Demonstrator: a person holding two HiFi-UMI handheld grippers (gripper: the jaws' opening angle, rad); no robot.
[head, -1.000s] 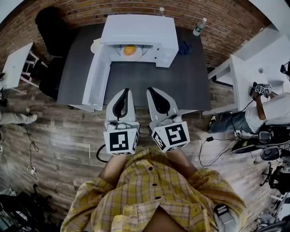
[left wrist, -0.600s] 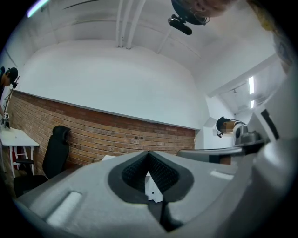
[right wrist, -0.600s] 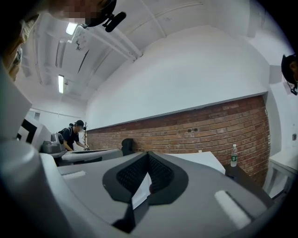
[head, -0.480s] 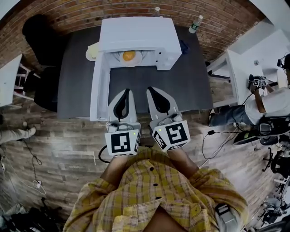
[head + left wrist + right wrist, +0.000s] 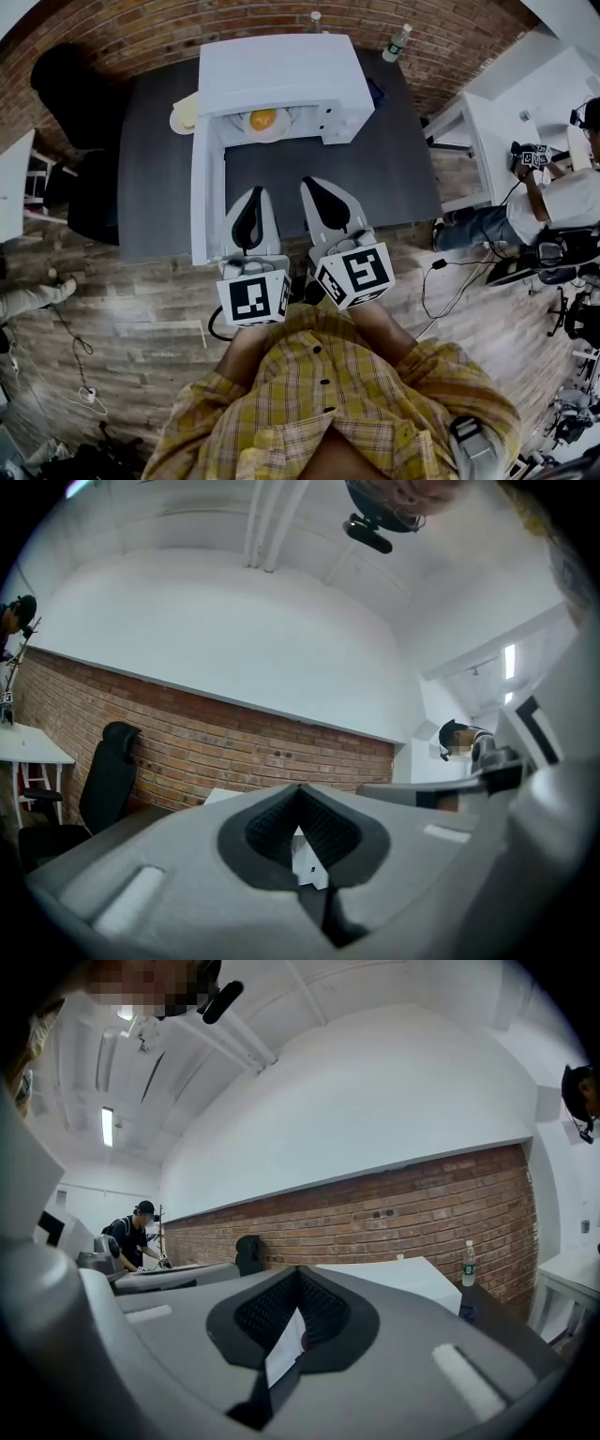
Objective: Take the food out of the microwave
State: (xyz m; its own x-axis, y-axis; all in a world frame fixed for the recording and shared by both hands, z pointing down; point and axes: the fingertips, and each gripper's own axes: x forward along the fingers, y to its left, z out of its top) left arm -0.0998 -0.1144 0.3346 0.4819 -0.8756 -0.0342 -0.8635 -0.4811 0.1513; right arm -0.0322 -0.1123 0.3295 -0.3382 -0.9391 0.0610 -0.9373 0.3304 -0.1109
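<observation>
Sitting in the microwave (image 5: 272, 70), food (image 5: 262, 119) lies well beyond both closed jaws.

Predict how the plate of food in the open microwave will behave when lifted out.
The plate looks rigid, so it probably lifts flat without sagging. The rounded orange food on it may roll if tilted. Its shallow rim likely offers little grip.

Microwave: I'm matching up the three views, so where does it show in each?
Head view: microwave top centre, door swung open leftward.
Left gripper view: microwave only a white sliver through the jaws, low centre.
Right gripper view: microwave white top right of centre, above the jaws.
Shared landmark: brick wall behind it.
</observation>
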